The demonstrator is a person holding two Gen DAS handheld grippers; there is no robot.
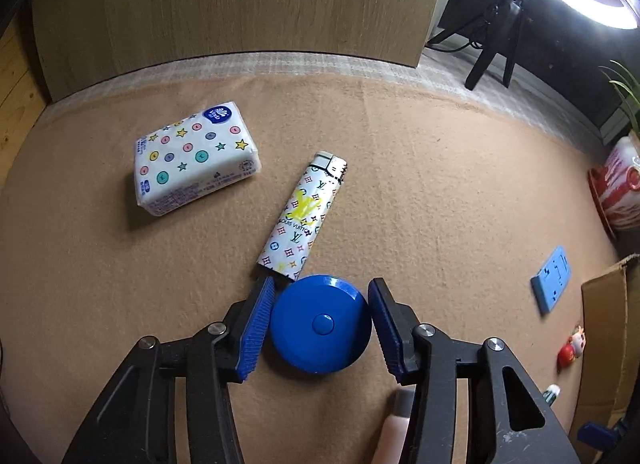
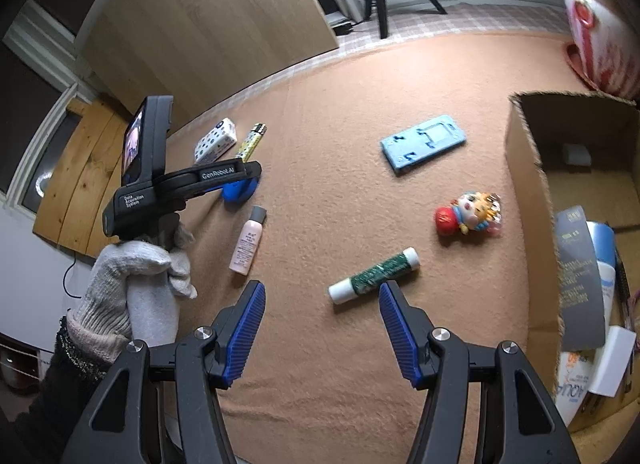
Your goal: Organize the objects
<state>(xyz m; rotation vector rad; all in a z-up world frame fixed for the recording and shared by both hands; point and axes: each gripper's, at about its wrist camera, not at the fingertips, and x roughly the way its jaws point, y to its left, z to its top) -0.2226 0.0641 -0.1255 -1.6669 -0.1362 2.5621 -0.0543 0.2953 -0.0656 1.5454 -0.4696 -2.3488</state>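
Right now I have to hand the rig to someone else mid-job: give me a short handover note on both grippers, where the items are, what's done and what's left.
Left gripper: open, fingers either side of the blue round case on the mat, not yet clamped.
Right gripper: open and empty, hovering just short of the green glue stick.
Done: several items already sit in the cardboard box on the right.
Left on the mat: tissue pack, lighter, pink bottle, blue tray, toy figure, plus the case and glue stick.
Suggested next: probably close on the case and carry it to the box.

Round blue tape measure point(image 1: 320, 324) flat on tan cloth, btwn left gripper's pads, touching patterned lighter point(image 1: 303, 216) base.
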